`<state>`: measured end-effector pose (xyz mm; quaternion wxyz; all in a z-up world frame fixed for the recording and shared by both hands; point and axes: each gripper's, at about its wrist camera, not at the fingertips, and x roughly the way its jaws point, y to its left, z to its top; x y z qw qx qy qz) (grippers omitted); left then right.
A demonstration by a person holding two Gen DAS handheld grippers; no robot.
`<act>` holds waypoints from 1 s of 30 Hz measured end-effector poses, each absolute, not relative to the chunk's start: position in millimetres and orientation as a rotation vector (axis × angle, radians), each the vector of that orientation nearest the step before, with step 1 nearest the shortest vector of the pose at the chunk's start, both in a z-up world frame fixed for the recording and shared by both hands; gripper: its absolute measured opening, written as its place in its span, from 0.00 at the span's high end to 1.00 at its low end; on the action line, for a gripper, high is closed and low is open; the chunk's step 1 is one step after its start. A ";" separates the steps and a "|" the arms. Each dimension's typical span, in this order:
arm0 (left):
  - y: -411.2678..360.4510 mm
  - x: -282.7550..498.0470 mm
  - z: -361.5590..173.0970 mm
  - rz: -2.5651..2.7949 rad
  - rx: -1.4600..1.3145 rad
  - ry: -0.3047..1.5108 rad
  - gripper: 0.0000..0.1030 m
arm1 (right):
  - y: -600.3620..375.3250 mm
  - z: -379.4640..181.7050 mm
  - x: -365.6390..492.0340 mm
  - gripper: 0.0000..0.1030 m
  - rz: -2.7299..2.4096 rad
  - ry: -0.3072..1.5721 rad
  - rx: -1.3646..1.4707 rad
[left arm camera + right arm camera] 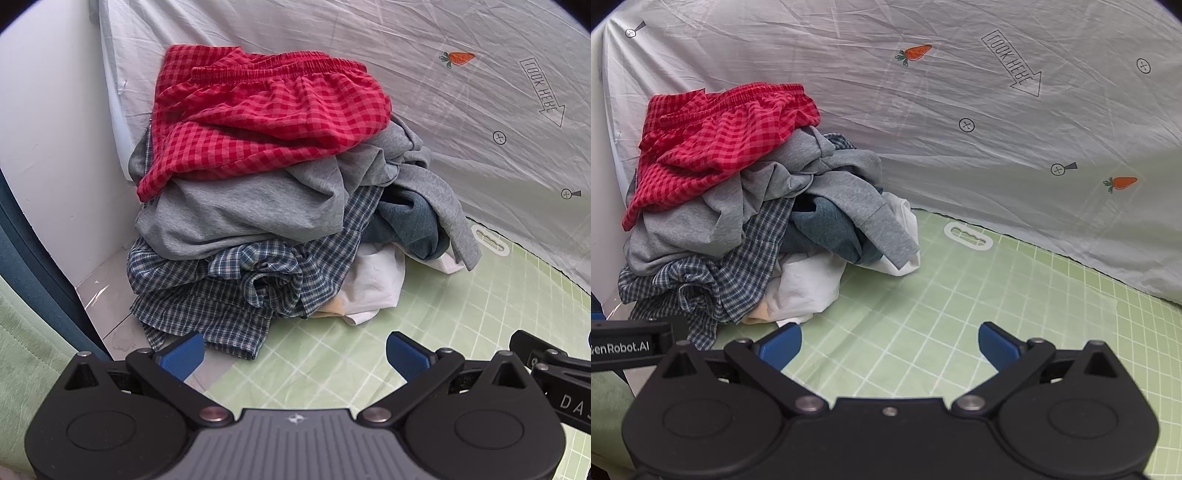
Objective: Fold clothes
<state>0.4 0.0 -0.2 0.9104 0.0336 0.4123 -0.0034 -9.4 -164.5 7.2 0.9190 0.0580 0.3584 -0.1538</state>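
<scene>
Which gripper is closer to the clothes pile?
Left. The left gripper sits right at the pile's near edge, by the blue plaid cloth. The right gripper is off to the side, over the green mat.

White wall (pixel 48 155), pale printed sheet (pixel 960 177), green gridded mat (pixel 960 332), glossy floor (pixel 107 280)

Green grid mat (pixel 923 332) w/ white handle slot (pixel 967 236). Behind it grey sheet (pixel 849 74), wrinkled, w/ carrot prints (pixel 916 52) & "LOOK HERE" arrow (pixel 1012 64). White wall (pixel 48 147) at left.
</scene>
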 end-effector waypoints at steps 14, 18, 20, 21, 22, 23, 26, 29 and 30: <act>0.1 6.0 0.2 -0.008 0.069 0.856 0.00 | -167.2 3.3 -6.9 0.00 -0.340 0.738 0.122; 0.7 7.0 0.1 -0.009 0.071 0.857 0.00 | -166.0 2.2 -6.6 0.00 -0.340 0.740 0.120; 0.9 7.1 -0.1 -0.008 0.072 0.857 0.00 | -165.4 1.3 -6.5 0.00 -0.339 0.741 0.119; 0.8 7.3 -0.3 -0.009 0.072 0.857 0.00 | -165.3 1.5 -6.5 0.00 -0.338 0.742 0.117; 1.0 7.2 -0.6 -0.009 0.072 0.857 0.00 | -164.7 1.2 -6.3 0.00 -0.339 0.742 0.116; 1.2 7.4 -0.6 -0.011 0.071 0.858 0.00 | -165.2 1.3 -6.3 0.00 -0.338 0.742 0.117; 1.7 7.2 -0.8 -0.020 0.068 0.859 0.00 | -165.5 1.2 -6.1 0.00 -0.337 0.744 0.119; 2.4 6.9 -1.5 -0.018 0.067 0.861 0.00 | -165.1 1.0 -5.8 0.00 -0.337 0.746 0.119; 2.5 7.0 -1.6 -0.018 0.067 0.863 0.00 | -165.0 1.0 -5.9 0.00 -0.337 0.747 0.119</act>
